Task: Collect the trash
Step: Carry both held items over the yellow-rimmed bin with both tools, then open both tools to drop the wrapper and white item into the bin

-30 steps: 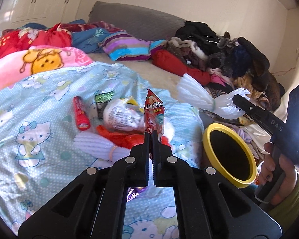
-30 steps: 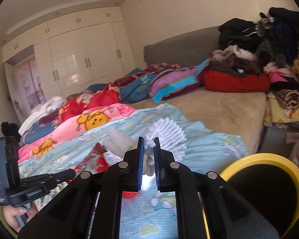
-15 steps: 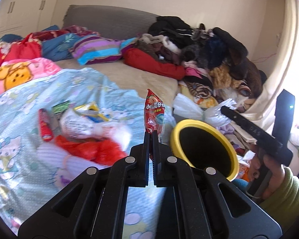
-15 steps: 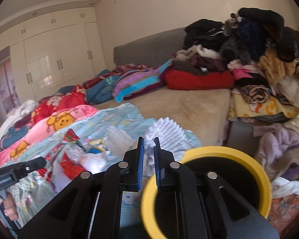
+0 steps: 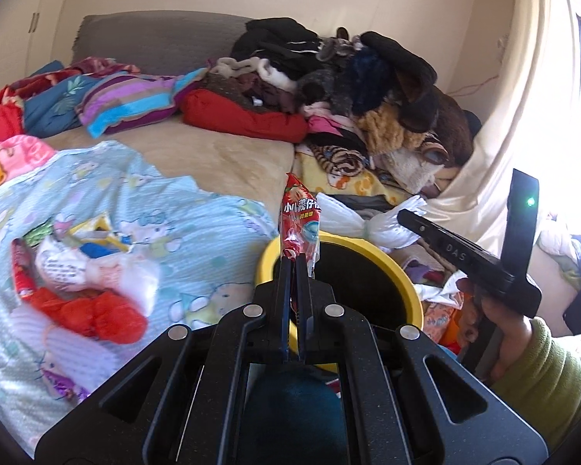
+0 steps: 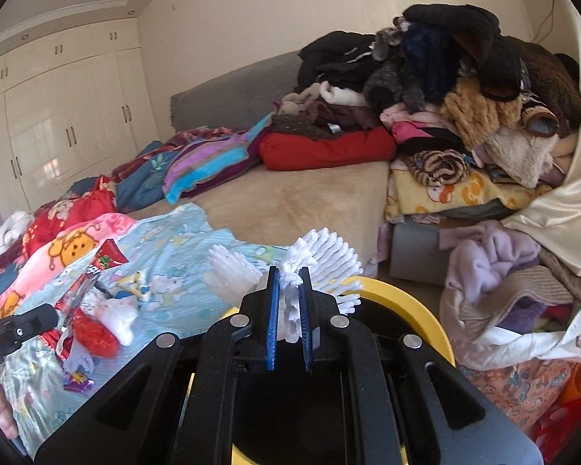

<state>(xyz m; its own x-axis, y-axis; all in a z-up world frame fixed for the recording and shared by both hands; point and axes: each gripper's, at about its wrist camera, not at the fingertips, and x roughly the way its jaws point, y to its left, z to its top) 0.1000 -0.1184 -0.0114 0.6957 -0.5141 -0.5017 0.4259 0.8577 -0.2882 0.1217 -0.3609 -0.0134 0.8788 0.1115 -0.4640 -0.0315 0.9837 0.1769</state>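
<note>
Red foil marks the snack wrapper (image 5: pixel 299 215) that the left gripper (image 5: pixel 293 267) has its fingers clamped on, the packet standing upright above the fingertips and right over the near rim of the yellow bin (image 5: pixel 414 302); the bin stands on the floor just beside the bed's foot edge, its dark mouth open upward; the right gripper (image 6: pixel 289 283) has its fingers pressed together on a white foam net (image 6: pixel 325 252), whose ribbed fan spreads out past the fingertips and hangs over the far rim of the same bin (image 6: pixel 426 317); in the left wrist view the right gripper (image 5: pixel 408 213) comes in from the right edge, carried by a hand (image 5: pixel 499 329) with a green sleeve (image 5: pixel 550 379), the white net (image 5: pixel 352 221) bunched at its tip just beyond the bin; on the bed, a light blue cartoon blanket (image 5: pixel 182 209) covers the near corner, and more trash lies on it well apart from the bin: a crumpled red bag (image 5: pixel 97 310), a white printed bag (image 5: pixel 64 267) touching it, a red stick packet (image 5: pixel 19 271) at the blanket's left side and a small purple wrapper (image 5: pixel 64 387) near the blanket's front edge; bare beige mattress (image 5: pixel 220 159) fills the middle of the bed; a heap of clothes (image 5: pixel 348 77) rises at the far right corner against the wall, with a red cushion (image 5: pixel 244 120) at its base; a cream curtain (image 5: pixel 503 147) hangs at the right; white wardrobes (image 6: pixel 66 116) line the far wall in the right wrist view
</note>
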